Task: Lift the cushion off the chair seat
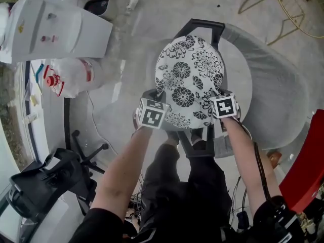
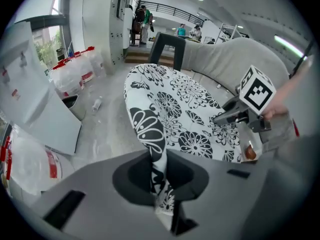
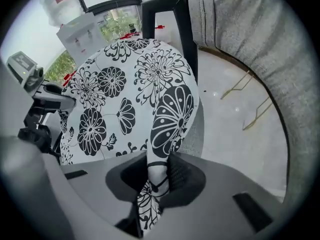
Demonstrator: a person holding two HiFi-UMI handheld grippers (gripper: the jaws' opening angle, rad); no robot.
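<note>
Cushion [image 1: 190, 80] atop chair [image 1: 201, 25], pinched at both sides: left gripper [image 2: 159, 181] clamped on one edge, right gripper [image 3: 154, 184] clamped on opposite edge.

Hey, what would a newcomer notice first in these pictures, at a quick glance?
The round black-and-white flowered cushion on the chair fills the middle of the head view. The left gripper and the right gripper each have their jaws shut on its near edge, one at either side, pinching the fabric.

Head view steeply down; both gripper views close along the shared cushion [image 1: 190, 80]
</note>
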